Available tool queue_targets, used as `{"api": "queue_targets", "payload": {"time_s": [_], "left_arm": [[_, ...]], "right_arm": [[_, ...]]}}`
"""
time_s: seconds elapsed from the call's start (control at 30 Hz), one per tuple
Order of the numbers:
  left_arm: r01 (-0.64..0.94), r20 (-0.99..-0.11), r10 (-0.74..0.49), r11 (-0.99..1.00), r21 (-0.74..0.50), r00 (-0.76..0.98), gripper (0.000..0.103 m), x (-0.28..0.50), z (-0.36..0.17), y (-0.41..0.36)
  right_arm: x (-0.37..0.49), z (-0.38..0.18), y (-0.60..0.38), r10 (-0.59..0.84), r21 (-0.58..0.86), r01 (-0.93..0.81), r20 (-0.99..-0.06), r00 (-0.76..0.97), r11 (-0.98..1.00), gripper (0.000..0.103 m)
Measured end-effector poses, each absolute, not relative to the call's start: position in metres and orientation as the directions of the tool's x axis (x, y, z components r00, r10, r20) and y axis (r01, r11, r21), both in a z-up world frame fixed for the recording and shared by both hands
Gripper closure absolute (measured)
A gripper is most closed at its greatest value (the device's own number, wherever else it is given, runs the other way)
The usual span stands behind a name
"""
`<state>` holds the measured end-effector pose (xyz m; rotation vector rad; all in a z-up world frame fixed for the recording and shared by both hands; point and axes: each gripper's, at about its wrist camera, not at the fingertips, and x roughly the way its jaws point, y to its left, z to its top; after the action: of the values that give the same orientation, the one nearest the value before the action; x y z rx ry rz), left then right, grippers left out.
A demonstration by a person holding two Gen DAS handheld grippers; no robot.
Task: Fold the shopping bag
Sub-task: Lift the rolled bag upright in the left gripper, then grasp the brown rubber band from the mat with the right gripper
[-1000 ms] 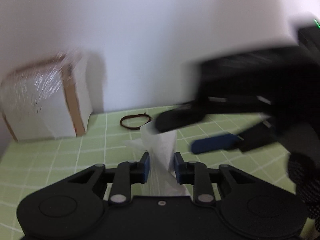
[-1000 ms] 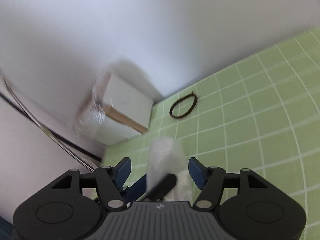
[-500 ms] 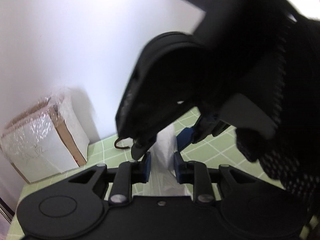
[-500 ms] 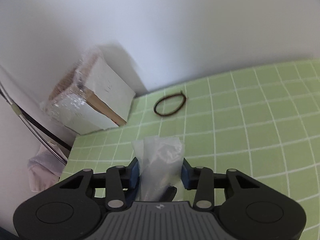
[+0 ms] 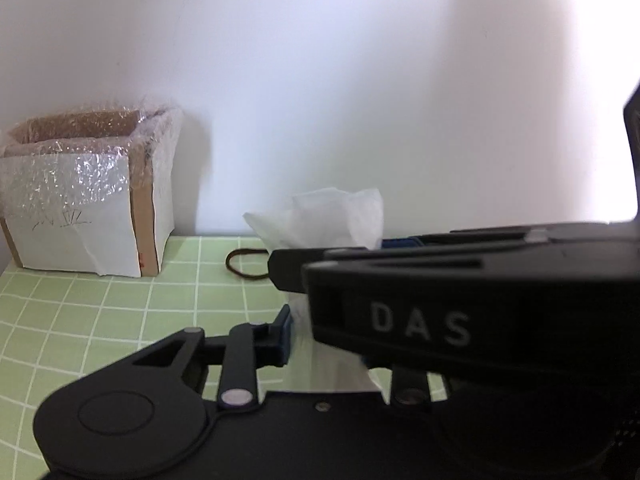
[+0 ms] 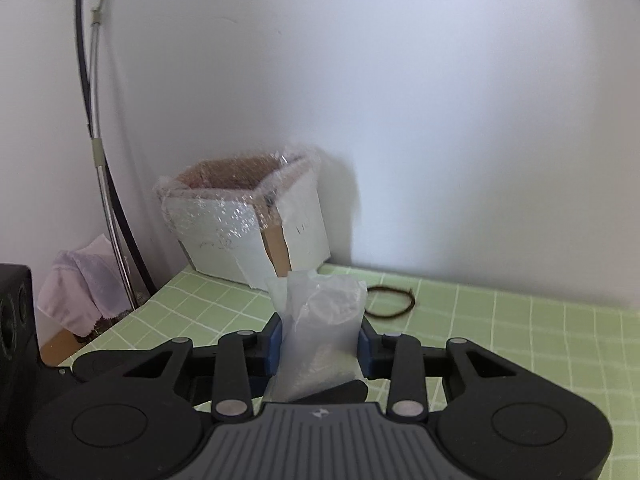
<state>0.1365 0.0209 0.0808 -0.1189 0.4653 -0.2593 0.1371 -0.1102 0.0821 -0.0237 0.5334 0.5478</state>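
Note:
The shopping bag (image 6: 320, 328) is a translucent white plastic bundle, folded narrow and standing upright above the green mat. My right gripper (image 6: 320, 344) is shut on it, a blue pad pressed to each side. In the left wrist view the bag's crumpled top (image 5: 320, 216) sticks up above the right gripper (image 5: 320, 258), which crosses from the right. My left gripper (image 5: 320, 336) holds the bag's lower part. Its left blue pad (image 5: 285, 332) touches the plastic. The other pad is hidden behind the right gripper's body.
A brown rubber band (image 5: 244, 264) (image 6: 392, 302) lies on the green gridded mat (image 5: 80, 312) near the wall. A bubble-wrapped cardboard box (image 5: 80, 208) (image 6: 248, 232) stands at the back left. Cables (image 6: 100, 160), a pale cloth (image 6: 80, 288) and a black device (image 6: 12, 320) sit off the mat's left edge.
The right gripper's fingers, wide apart a second ago, have closed onto the bag. The right gripper now lies lower across the left wrist view. The left grip is unchanged.

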Motion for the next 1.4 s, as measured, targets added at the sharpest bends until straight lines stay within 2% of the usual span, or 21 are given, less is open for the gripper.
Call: {"api": "queue_targets", "payload": {"time_s": [0.13,0.2,0.27,0.33,0.47,0.57,0.73,0.83,0.9,0.93,0.97,1.0,1.1,1.2,1.3,1.4], "left_arm": [[0.200,-0.354,-0.220,0.976,-0.090,0.909,0.078,0.129,0.081,0.021],[0.176,-0.329,-0.187,0.982,-0.065,0.926,0.079,0.126,0.085,0.025],[0.140,-0.323,-0.148,0.989,-0.047,0.935,0.079,0.127,0.085,0.033],[0.109,-0.317,-0.123,0.992,-0.061,0.940,0.079,0.128,0.081,0.046],[0.081,-0.285,-0.106,0.992,-0.098,0.953,0.079,0.133,0.069,0.065],[0.052,-0.228,-0.069,0.995,-0.080,0.971,0.079,0.124,0.063,0.070],[0.013,-0.186,-0.028,0.997,-0.080,0.982,0.079,0.105,0.054,0.074],[0.017,-0.176,-0.030,0.997,-0.077,0.984,0.079,0.106,0.050,0.075],[0.022,-0.171,-0.035,0.997,-0.076,0.985,0.079,0.109,0.050,0.076],[0.023,-0.167,-0.035,0.997,-0.072,0.985,0.079,0.106,0.051,0.074],[0.025,-0.162,-0.035,0.998,-0.064,0.986,0.079,0.097,0.049,0.067],[0.027,-0.159,-0.037,0.998,-0.059,0.987,0.079,0.095,0.047,0.064],[0.038,-0.141,-0.043,0.999,-0.037,0.989,0.079,0.107,0.037,0.067],[0.038,-0.118,-0.039,0.999,-0.013,0.992,0.079,0.107,0.032,0.065],[0.045,-0.083,-0.042,0.999,0.031,0.996,0.079,0.100,0.027,0.061],[0.062,-0.060,-0.057,0.994,0.092,0.997,0.079,0.092,0.025,0.052]], "right_arm": [[0.142,0.099,-0.133,0.572,0.265,-0.508,-0.407,0.712,0.820,0.055],[0.144,0.104,-0.144,0.600,0.317,-0.511,-0.356,0.716,0.799,0.039],[0.147,0.111,-0.158,0.579,0.324,-0.492,-0.285,0.764,0.808,0.031],[0.156,0.107,-0.165,0.542,0.301,-0.465,-0.265,0.797,0.832,0.026],[0.200,0.065,-0.143,0.467,0.119,-0.464,-0.425,0.775,0.878,0.027],[0.225,0.029,-0.116,0.446,-0.019,-0.515,-0.474,0.759,0.857,0.027],[0.272,0.003,-0.081,0.469,-0.024,-0.582,-0.566,0.678,0.813,0.037],[0.297,-0.005,-0.071,0.422,-0.012,-0.550,-0.626,0.655,0.835,0.049],[0.303,-0.009,-0.072,0.405,0.012,-0.531,-0.661,0.632,0.847,0.068],[0.303,-0.011,-0.074,0.406,0.028,-0.521,-0.664,0.628,0.853,0.069],[0.303,-0.012,-0.077,0.409,0.046,-0.511,-0.662,0.628,0.858,0.076],[0.303,-0.013,-0.080,0.413,0.064,-0.501,-0.660,0.628,0.863,0.100],[0.304,-0.012,-0.100,0.479,0.222,-0.458,-0.661,0.578,0.861,0.100],[0.292,0.003,-0.131,0.576,0.411,-0.403,-0.613,0.542,0.817,0.100],[0.269,0.034,-0.164,0.743,0.644,-0.393,-0.460,0.487,0.656,0.100],[0.248,0.076,-0.177,0.825,0.707,-0.452,-0.354,0.441,0.545,0.100]]}}
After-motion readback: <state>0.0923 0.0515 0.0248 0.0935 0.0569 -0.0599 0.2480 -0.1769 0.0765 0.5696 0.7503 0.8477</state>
